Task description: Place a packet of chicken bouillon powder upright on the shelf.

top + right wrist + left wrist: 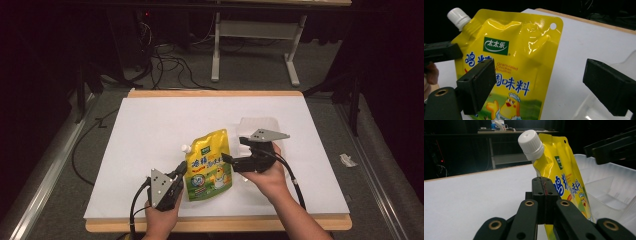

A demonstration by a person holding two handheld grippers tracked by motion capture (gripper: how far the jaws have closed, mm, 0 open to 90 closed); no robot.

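Glossy crinkled yellow pouch (519, 65), smooth white plastic cap (531, 144), matt white tabletop (165, 125).

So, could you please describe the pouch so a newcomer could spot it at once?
On the white tabletop, near its front edge, a yellow spouted pouch stands before a clear plastic tray. It alone is bright yellow, with a white screw cap.

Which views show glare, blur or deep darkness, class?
Right gripper view: glare streaks on the yellow pouch; the near jaws look soft. Left gripper view: white cap sharp, background dark. High view: white table brightly lit, surroundings dim, picture slightly soft.
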